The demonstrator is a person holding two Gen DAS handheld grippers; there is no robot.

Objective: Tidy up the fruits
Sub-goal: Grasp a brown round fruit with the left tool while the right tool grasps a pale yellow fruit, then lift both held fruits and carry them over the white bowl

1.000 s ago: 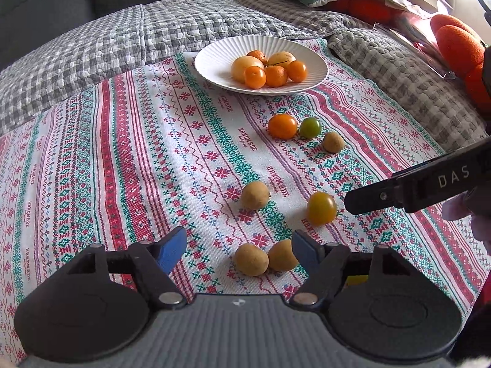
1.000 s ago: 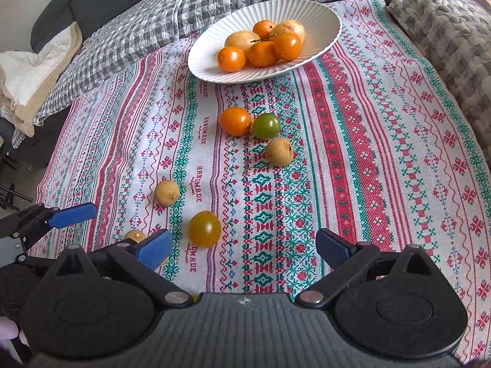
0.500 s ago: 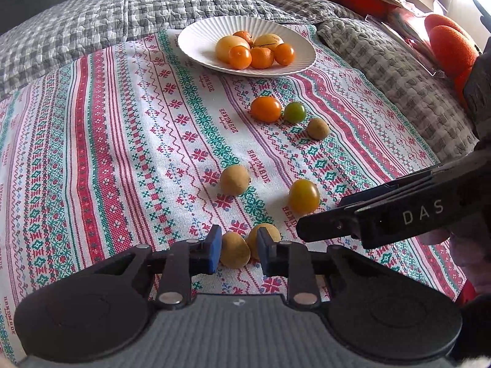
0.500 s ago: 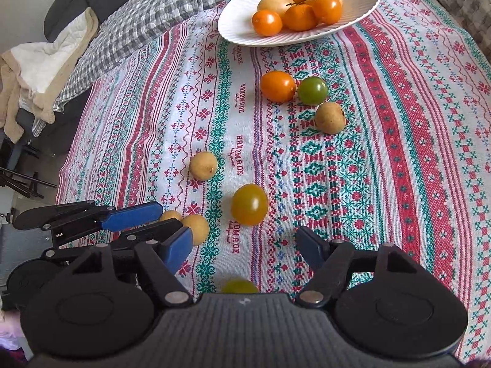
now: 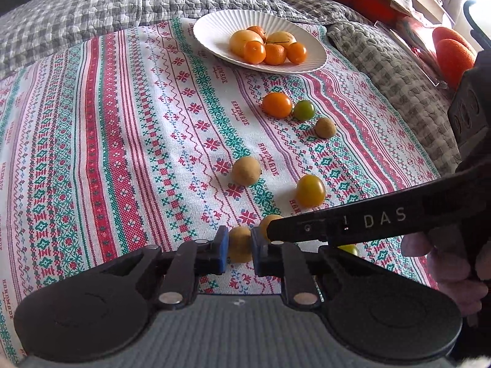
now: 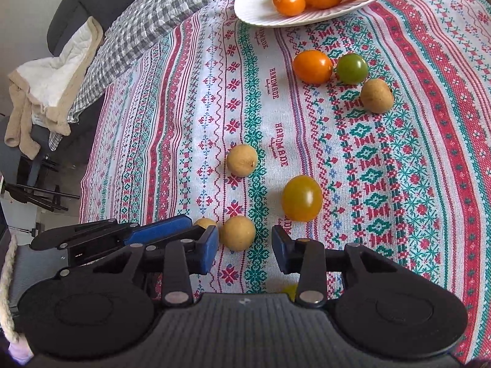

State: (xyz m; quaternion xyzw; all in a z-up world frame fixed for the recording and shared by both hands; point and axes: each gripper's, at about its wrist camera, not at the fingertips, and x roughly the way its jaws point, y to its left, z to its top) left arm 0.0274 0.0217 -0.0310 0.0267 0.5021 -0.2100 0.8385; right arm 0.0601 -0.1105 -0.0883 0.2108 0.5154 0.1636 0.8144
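While the left gripper (image 5: 239,247) has its blue pads (image 5: 221,250) clamped on a small tan fruit (image 5: 240,245) resting on the patterned tablecloth (image 5: 122,141), the right gripper (image 6: 245,253) has just been closing, its jaws still apart with only bare cloth visible between them. A second tan fruit (image 6: 237,233) lies just ahead of its left pad. Farther off lie a yellow tomato (image 6: 302,197), another tan fruit (image 6: 242,160), an orange tomato (image 6: 312,67) and a green tomato (image 6: 352,68). Beyond these, a white fluted plate (image 5: 214,33) holds orange and yellow fruits.
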